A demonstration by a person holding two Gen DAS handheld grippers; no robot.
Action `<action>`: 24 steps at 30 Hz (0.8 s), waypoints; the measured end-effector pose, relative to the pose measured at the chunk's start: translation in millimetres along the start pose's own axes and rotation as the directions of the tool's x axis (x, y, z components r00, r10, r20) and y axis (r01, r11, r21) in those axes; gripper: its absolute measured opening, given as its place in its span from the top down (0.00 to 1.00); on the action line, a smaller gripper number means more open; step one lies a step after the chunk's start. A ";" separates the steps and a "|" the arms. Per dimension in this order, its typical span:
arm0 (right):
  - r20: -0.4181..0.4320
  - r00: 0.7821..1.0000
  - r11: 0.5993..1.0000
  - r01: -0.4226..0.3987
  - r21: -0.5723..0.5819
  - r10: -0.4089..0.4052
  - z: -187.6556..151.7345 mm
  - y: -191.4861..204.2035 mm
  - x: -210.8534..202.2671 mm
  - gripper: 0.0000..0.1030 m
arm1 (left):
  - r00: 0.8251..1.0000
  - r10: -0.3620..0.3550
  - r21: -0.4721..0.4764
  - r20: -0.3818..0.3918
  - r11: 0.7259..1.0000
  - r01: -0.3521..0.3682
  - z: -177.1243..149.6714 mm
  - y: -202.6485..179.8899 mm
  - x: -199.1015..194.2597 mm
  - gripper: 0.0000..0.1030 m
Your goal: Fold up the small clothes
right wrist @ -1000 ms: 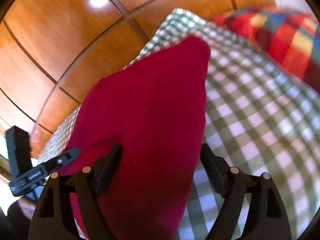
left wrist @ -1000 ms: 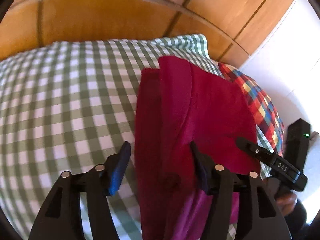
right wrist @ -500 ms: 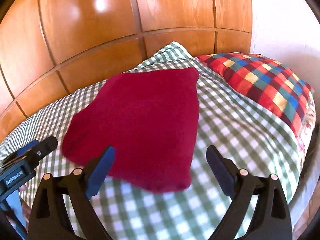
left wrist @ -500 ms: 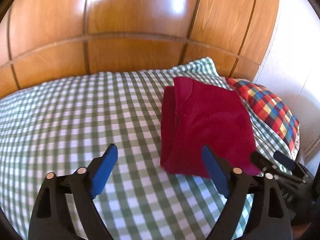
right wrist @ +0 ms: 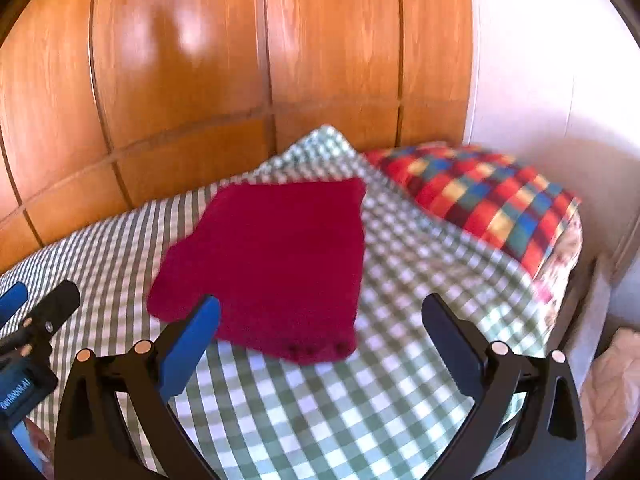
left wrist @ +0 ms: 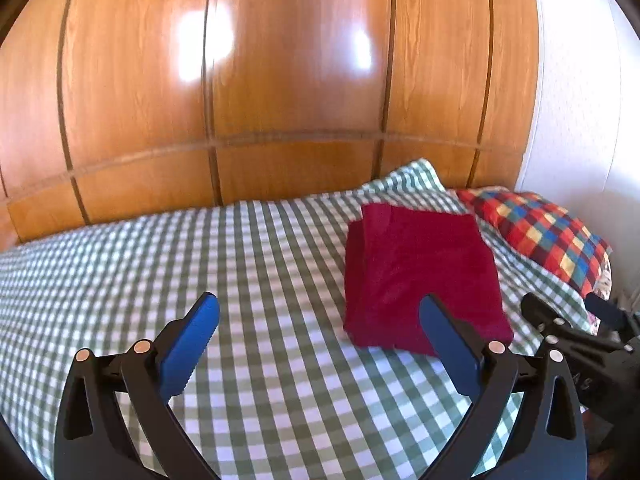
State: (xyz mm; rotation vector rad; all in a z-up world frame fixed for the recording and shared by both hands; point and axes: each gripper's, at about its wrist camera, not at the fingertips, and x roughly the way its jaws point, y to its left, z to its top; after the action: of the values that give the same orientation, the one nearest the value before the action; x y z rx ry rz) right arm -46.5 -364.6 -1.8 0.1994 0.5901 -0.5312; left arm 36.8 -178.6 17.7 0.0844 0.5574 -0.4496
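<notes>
A dark red garment (left wrist: 420, 276) lies folded into a flat rectangle on the green checked bedspread (left wrist: 200, 280), towards the bed's right end. In the right wrist view the same red garment (right wrist: 276, 260) shows three small buttons along its near edge. My left gripper (left wrist: 320, 322) hangs above the bedspread, left of and short of the garment, its jaws opening wide with nothing between them. My right gripper (right wrist: 320, 320) is raised over the garment's near edge, jaws also opening, clear of the cloth. Each gripper shows at the edge of the other's view.
A multicoloured checked pillow (right wrist: 492, 204) lies at the bed's right end, against a white wall (right wrist: 540, 80). Glossy wooden wardrobe panels (left wrist: 280, 80) rise behind the bed. The bedspread (right wrist: 400, 400) drops off at the right edge, with pale fabric (right wrist: 612, 392) beyond it.
Both grippers let go of the red garment, opened wide, and pulled back and up. The garment now lies flat and folded on the bedspread.
</notes>
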 end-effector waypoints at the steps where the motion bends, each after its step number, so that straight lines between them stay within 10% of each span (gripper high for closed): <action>1: 0.012 1.000 1.000 0.004 0.007 -0.004 2.0 -0.6 -3.3 0.02 | 1.000 -0.001 -0.003 0.010 1.000 0.001 1.5 -0.1 -2.5 0.04; 24: 0.003 1.000 0.999 0.018 0.027 -0.018 -13.9 5.8 -7.9 0.02 | 0.998 0.029 -0.019 0.061 0.999 -0.028 3.8 -6.2 -21.4 0.04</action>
State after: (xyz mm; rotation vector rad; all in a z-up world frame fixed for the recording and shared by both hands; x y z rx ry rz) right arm -55.6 -351.8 -8.4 0.2186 0.5819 -0.5567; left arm 19.9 -176.6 32.4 0.0609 0.4990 -0.4184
